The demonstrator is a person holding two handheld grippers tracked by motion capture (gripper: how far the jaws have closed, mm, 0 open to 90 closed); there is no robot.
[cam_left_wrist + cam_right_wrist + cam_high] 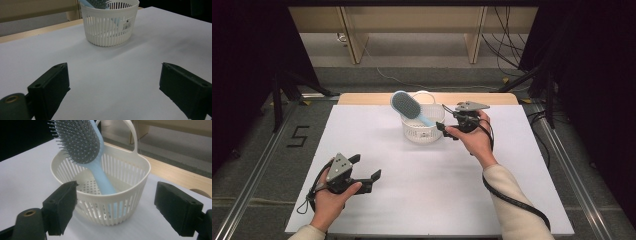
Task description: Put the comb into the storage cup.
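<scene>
A white slotted basket (422,132) with a hoop handle stands at the far middle of the white table. A light-blue hairbrush (406,105) with a grey bristle pad stands in it, handle down, its head leaning out over the far-left rim. My right gripper (443,117) hovers just right of the basket, open, nothing between its jaws. The right gripper view shows the brush (77,142) and the basket wall (125,170) close ahead of those jaws (115,207). My left gripper (365,167) rests open at the front left, facing the basket (110,30) from farther off.
The white table top (437,195) has bare room between the two hands and along the front. Its far wooden edge (362,97) lies just behind the basket. Black stands (277,95) and cables (507,55) are on the floor beyond.
</scene>
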